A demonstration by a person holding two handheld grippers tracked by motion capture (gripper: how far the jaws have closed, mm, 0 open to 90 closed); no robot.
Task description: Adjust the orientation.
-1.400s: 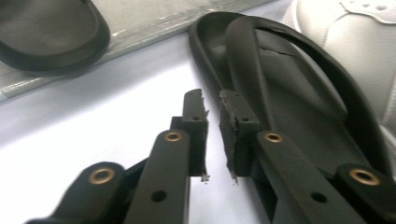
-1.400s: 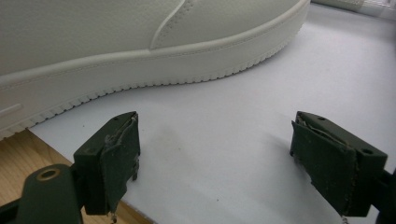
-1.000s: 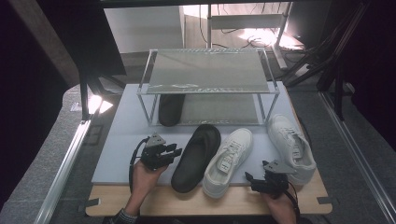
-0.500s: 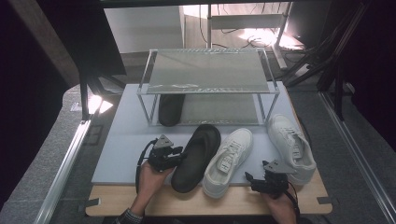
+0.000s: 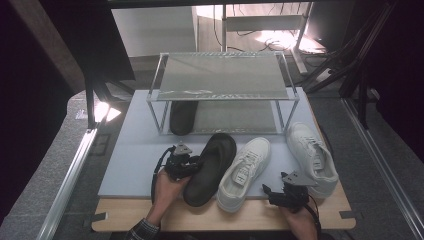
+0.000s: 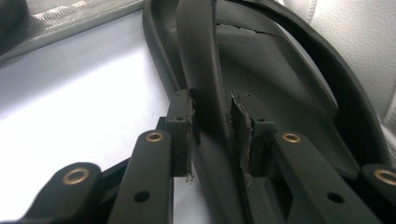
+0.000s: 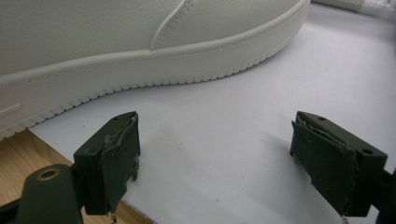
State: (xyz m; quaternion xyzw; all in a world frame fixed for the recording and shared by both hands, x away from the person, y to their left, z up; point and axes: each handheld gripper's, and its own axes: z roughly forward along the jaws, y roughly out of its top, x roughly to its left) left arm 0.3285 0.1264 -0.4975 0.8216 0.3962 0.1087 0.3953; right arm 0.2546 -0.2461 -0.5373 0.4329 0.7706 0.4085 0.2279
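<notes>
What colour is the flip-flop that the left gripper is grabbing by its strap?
Black all over: the rubber flip-flop, strap included. The left gripper view shows it best.

My work table (image 5: 320,212), a pale wooden board topped with a light grey mat (image 5: 135,160), sits between dark grey carpeted floor (image 5: 45,165) and metal rails (image 5: 70,175). Ahead of me stands a two-tier glass shelf (image 5: 222,75) on a metal frame. Beyond it, bright light pools on the floor (image 5: 280,40) among cables and black stands (image 5: 350,65).
</notes>
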